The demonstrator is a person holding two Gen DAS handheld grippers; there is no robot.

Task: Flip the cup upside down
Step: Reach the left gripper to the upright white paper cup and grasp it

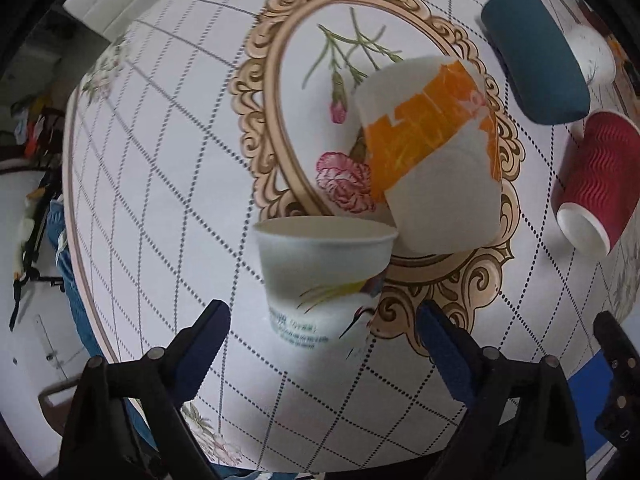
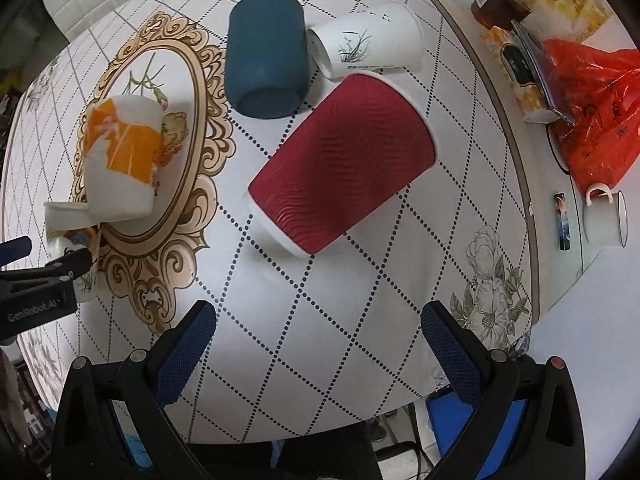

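Note:
A small white paper cup with a bird print (image 1: pixel 326 280) stands upright, mouth up, on the table just ahead of my open left gripper (image 1: pixel 324 320), between its blue pads and not touched. Behind it stands a white and orange cup (image 1: pixel 436 152), mouth down; it also shows in the right wrist view (image 2: pixel 122 160). A red ribbed cup (image 2: pixel 340 164) lies on its side ahead of my open, empty right gripper (image 2: pixel 318 320); it shows at the right edge of the left wrist view (image 1: pixel 592 184).
A dark teal cup (image 2: pixel 264 56) and a white cup with a grass print (image 2: pixel 368 40) lie on their sides further back. Beyond the table rim (image 2: pixel 516 152) are a red plastic bag (image 2: pixel 592 112), boxes and a white mug (image 2: pixel 604 220). The left gripper's body (image 2: pixel 36 280) shows at left.

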